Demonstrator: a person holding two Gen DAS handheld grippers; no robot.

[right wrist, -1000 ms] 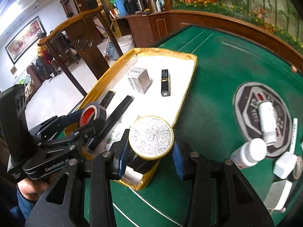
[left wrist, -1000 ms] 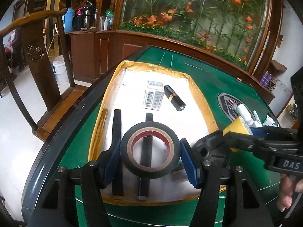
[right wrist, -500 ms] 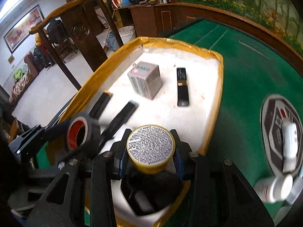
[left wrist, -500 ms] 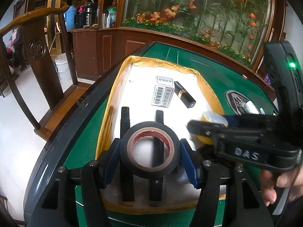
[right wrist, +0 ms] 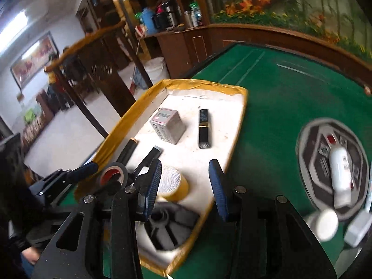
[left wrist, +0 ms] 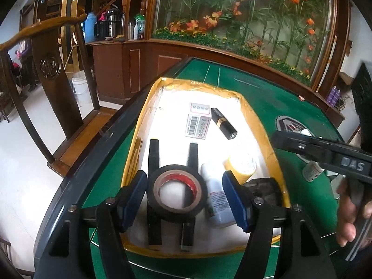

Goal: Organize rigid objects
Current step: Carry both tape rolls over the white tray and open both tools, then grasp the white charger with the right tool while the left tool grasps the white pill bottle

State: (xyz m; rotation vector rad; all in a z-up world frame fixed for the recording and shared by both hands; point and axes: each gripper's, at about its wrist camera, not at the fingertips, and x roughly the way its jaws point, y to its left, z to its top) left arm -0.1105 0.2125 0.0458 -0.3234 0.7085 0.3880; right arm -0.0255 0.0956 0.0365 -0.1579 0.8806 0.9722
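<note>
On the white tray (left wrist: 176,107), the lipstick (left wrist: 223,123) lies flat, lengthwise.

Black tongs (left wrist: 184,196) with blue pads (left wrist: 133,196), silver screws and "DAS" lettering.

My green felt surface (right wrist: 279,107) carries a white tray with yellow taped rim (right wrist: 207,84) at nine o'clock of the middle. At three o'clock lies a grey patterned disc (right wrist: 311,153) with a white bottle (right wrist: 340,174) across it; at five o'clock sit a white-capped bottle (right wrist: 324,224) and a small white box (right wrist: 357,229).
</note>
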